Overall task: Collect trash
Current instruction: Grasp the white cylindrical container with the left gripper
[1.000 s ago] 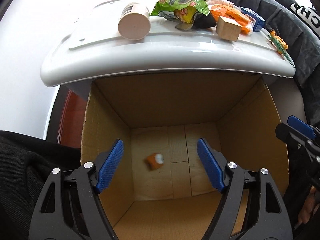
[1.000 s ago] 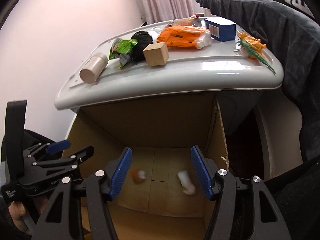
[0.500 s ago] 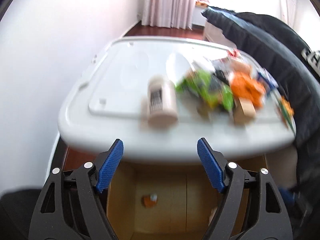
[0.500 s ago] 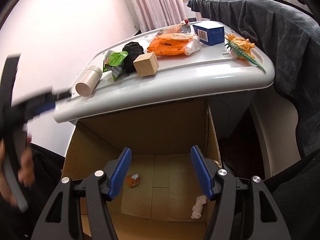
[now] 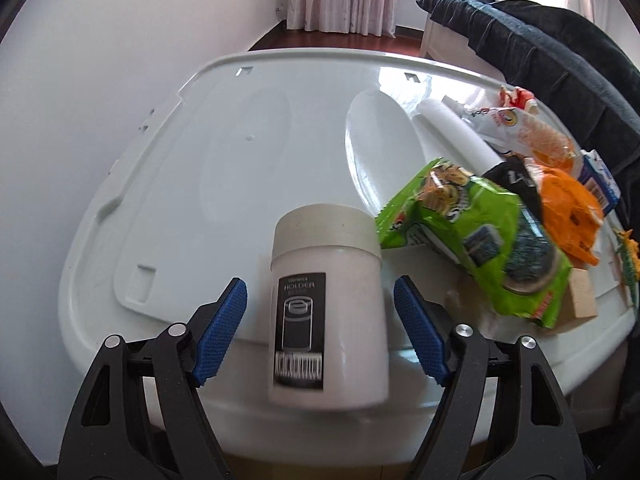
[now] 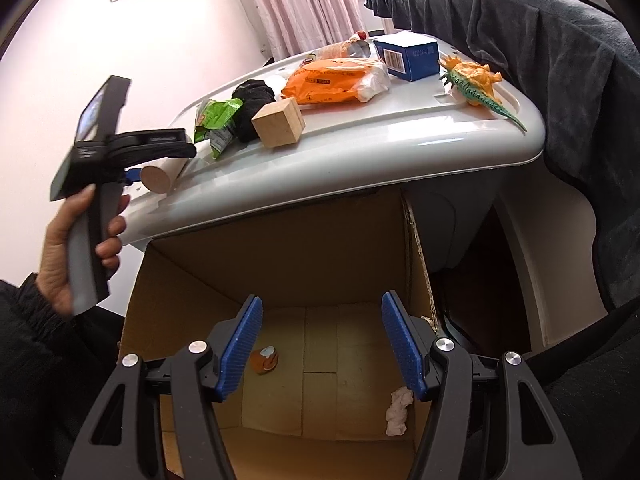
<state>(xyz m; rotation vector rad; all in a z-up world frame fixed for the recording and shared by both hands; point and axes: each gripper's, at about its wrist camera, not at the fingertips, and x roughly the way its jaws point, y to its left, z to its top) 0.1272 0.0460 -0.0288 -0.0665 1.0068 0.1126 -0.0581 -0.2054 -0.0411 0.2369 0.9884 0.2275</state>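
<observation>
Ribbed blue fingers (image 5: 220, 332) flank a smooth white cylindrical canister (image 5: 326, 312).

The white canister (image 5: 328, 312) has a beige lid and a black label with white lettering and a barcode. Beside it, the snack bag (image 5: 476, 236) is bright green with yellow and dark print. The pale grey desk (image 5: 224, 168) is glossy. The wooden cube (image 6: 279, 123) is plain tan. The crumpled packet (image 6: 332, 80) is orange, the small box (image 6: 408, 55) is dark blue with a white barcode panel, and the toy dinosaur (image 6: 476, 84) is orange with a green, spotted underside and tail. The cardboard box (image 6: 280, 264) is brown; inside lie an orange scrap (image 6: 265, 361) and a white crumpled tissue (image 6: 399, 410). Both pairs of fingers (image 6: 242, 348) carry blue, ribbed pads on black frames. The curtain (image 6: 304, 0) is pink with small dots.
</observation>
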